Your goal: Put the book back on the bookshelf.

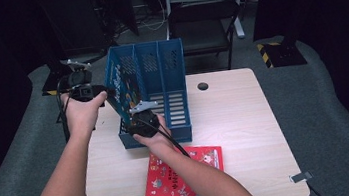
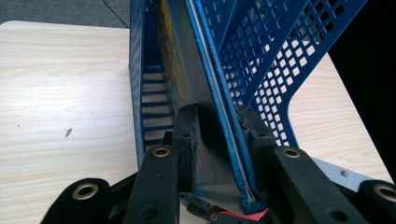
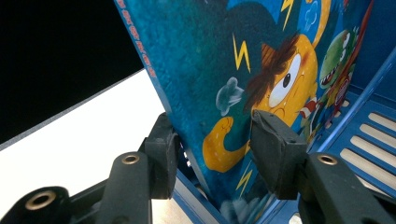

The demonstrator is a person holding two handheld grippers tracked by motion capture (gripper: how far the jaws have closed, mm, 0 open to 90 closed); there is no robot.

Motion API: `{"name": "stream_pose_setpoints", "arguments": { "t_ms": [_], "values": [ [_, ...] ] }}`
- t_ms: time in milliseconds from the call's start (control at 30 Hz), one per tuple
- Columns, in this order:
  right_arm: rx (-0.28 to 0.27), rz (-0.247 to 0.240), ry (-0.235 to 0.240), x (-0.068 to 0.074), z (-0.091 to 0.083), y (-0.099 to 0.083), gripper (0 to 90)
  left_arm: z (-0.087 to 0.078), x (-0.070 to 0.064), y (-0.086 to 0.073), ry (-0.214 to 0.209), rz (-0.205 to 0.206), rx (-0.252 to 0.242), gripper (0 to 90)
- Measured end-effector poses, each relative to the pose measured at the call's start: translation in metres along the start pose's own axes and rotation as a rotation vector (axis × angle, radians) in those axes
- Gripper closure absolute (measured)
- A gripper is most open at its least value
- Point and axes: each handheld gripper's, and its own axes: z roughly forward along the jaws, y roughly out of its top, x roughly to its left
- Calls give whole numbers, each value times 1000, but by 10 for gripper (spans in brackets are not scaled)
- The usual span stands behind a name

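Here, both claws are clamping a blue picture book (image 3: 261,70) standing tilted in the leftmost slot of a blue file rack (image 1: 172,78): the left claw (image 2: 219,140) is gripping its edge, the right claw (image 3: 212,140) its cover, while a red book (image 1: 205,157) is lying on the worktop (image 1: 245,119) just in front.

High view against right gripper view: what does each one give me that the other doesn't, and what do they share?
High view: the whole table, the red book lying flat near its front edge, all three slots of the blue rack, and the left gripper at the rack's left side. Right gripper view: the cartoon picture on the blue book close up, with the right gripper and its jaws on either side of the cover. Both: the blue book, tilted, at the rack's left slot.
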Motion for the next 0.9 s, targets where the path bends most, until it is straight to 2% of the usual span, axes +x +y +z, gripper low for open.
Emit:
{"name": "stream_pose_setpoints", "arguments": {
  "t_ms": [100, 167, 200, 233, 333, 367, 400, 467, 633, 700, 900],
  "values": [
    [-1, -4, 3, -1, 0, 0, 519, -1, 0, 0, 4, 5, -1, 725],
    [-4, 1, 1, 0, 1, 0, 518, 0, -1, -1, 11, -11, -9, 735],
    [-4, 1, 1, 0, 1, 0, 518, -1, 0, 0, 16, 3, -2, 735],
    [-8, 2, -3, 0, 1, -1, 519, -1, 0, 0, 20, -1, 0, 740],
    [-6, -6, 2, 1, 2, -1, 519, -1, 0, 2, 47, -9, 11, 760],
    [-11, -24, -1, 0, 3, -1, 518, -2, -1, 3, 53, -13, 12, 768],
    [-3, -22, 2, 1, 3, 0, 518, -2, -1, 4, 69, -10, 14, 779],
    [1, -23, 3, 1, 3, 1, 518, -2, -1, 4, 78, -9, 16, 783],
    [10, -38, 3, 0, 4, 3, 523, -2, -2, 5, 84, -24, 20, 789],
    [12, -30, 9, 0, 5, 4, 534, -2, -3, 6, 84, -26, 22, 788],
    [24, -39, 37, 1, 6, 9, 558, -5, -8, 10, 106, -12, 32, 779]
  ]
}}
